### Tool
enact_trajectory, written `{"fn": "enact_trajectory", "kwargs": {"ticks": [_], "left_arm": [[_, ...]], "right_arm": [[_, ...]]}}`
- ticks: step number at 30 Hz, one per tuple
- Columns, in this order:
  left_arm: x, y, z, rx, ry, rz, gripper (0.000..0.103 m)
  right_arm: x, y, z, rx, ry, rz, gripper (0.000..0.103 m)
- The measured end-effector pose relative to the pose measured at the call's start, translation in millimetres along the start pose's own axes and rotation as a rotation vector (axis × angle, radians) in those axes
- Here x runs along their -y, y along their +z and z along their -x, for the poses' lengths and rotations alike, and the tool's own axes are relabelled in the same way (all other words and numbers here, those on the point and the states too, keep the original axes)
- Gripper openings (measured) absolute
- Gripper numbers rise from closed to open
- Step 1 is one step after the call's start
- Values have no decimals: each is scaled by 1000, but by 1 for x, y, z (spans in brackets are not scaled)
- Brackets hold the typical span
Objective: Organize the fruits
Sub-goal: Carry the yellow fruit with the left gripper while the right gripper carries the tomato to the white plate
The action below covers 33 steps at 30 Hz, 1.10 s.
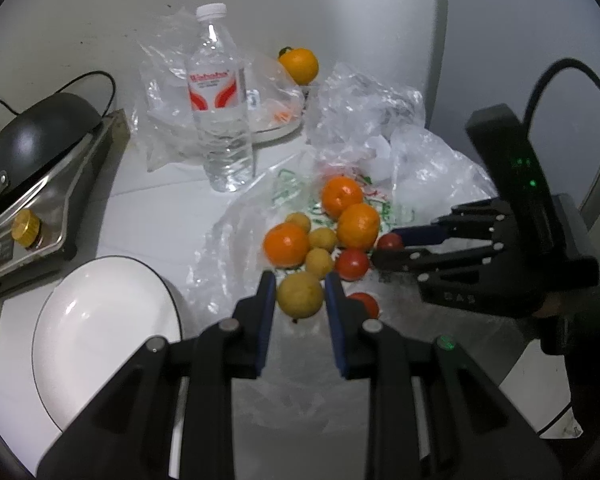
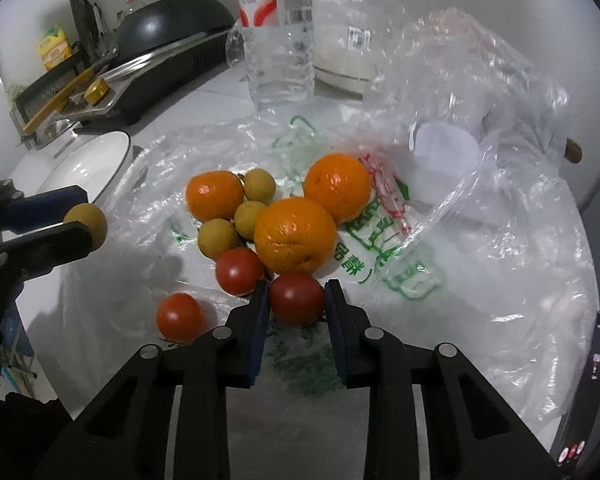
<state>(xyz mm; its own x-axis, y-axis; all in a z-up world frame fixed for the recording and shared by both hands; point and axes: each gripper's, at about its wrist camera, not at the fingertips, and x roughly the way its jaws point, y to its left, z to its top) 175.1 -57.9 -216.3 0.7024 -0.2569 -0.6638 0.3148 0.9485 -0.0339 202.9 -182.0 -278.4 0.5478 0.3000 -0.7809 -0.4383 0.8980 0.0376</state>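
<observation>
My left gripper (image 1: 300,280) is shut on a small yellow-brown longan (image 1: 300,294), lifted just above the plastic bag; the right wrist view shows that gripper (image 2: 80,210) and the longan (image 2: 88,220) at the left edge. My right gripper (image 2: 297,286) is shut on a red tomato (image 2: 297,298) at the near side of the fruit pile; in the left wrist view it (image 1: 384,248) comes in from the right. Three oranges (image 2: 295,236), three longans (image 2: 249,216) and two more tomatoes (image 2: 239,271) lie on the printed bag (image 2: 380,240).
A white plate (image 1: 100,320) sits at the left of the pile. A water bottle (image 1: 220,112) stands behind, and an orange (image 1: 299,65) rests on a far dish. A stove with a dark pan (image 1: 40,140) is at the left. Crumpled clear bags (image 2: 480,100) fill the right.
</observation>
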Motion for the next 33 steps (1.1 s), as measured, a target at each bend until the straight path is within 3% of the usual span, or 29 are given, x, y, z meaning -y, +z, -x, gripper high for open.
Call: {"fn": "enact_trajectory", "kwargs": {"ticks": [15,33], "left_arm": [[-17,-3,26,63,11,17,26],[-75,-28,57,112,99,81,26]], "right_arm": [[-24,15,46,97,-17,22,30],[-92,42,49,112,14,125,30]]}}
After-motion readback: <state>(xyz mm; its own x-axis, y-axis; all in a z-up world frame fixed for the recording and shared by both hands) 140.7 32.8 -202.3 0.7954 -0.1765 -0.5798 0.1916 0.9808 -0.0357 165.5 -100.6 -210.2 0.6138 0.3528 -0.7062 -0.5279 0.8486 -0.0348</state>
